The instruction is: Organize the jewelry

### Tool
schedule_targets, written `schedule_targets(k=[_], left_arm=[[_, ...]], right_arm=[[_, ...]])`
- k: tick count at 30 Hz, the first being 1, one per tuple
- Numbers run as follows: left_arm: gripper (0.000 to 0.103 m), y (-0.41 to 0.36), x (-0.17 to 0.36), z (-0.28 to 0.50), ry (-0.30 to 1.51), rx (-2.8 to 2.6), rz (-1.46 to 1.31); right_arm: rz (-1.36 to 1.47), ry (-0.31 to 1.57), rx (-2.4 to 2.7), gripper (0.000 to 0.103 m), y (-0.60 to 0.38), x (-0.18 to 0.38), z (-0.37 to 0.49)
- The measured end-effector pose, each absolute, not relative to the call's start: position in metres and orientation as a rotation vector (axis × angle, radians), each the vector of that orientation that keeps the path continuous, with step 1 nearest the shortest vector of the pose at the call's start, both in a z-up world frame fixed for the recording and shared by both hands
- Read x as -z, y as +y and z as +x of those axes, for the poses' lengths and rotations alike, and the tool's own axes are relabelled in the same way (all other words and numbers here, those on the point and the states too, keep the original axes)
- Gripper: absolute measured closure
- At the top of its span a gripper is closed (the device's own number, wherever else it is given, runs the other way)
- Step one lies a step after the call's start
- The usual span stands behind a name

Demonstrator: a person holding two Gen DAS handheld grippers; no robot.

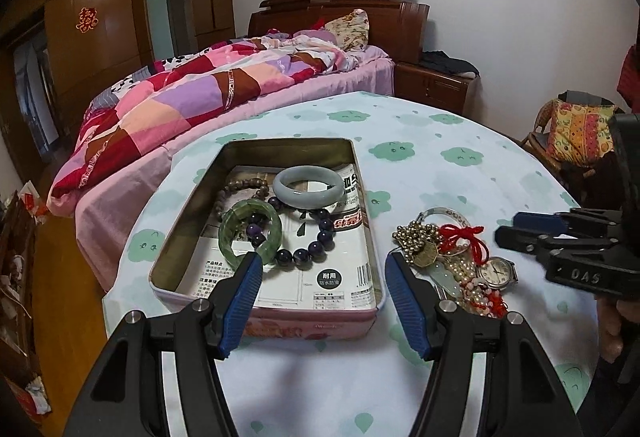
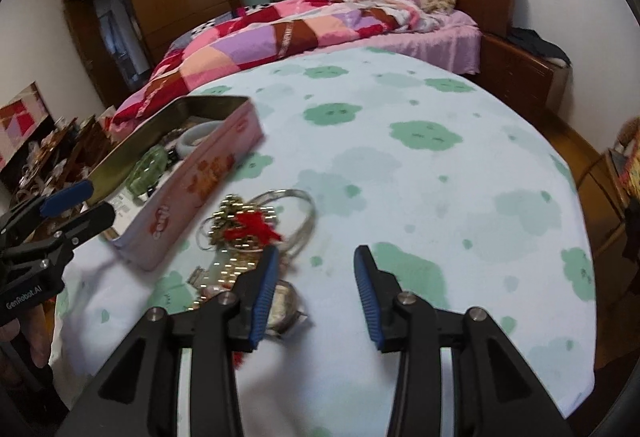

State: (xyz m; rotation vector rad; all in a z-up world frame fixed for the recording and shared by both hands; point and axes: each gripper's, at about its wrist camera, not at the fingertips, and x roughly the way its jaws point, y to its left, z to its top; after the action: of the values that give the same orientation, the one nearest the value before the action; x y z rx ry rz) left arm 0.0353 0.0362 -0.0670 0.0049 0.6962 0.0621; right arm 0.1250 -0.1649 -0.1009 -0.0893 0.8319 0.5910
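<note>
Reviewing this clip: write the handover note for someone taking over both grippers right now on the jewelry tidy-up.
Left gripper: open, empty, over the tin's near end.
Right gripper: open, empty, beside the loose pile.
Tin on the table: holds the pale bangle, green bangle, dark bead bracelet and brown bead string.
Done: those four are in the tin.
Left: the pile on the cloth to the tin's right, with gold beads, red cord, pearl strands, thin bangles and a wristwatch.
</note>
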Motion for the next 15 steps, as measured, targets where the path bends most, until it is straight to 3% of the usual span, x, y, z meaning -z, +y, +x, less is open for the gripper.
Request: schedule_targets(k=[15], left_arm=[[0.039, 0.057, 0.072, 0.039, 0.695, -0.121, -0.06]], right_arm=[[-0.193, 0.851, -0.624, 0.062, -0.126, 0.112, 0.133]])
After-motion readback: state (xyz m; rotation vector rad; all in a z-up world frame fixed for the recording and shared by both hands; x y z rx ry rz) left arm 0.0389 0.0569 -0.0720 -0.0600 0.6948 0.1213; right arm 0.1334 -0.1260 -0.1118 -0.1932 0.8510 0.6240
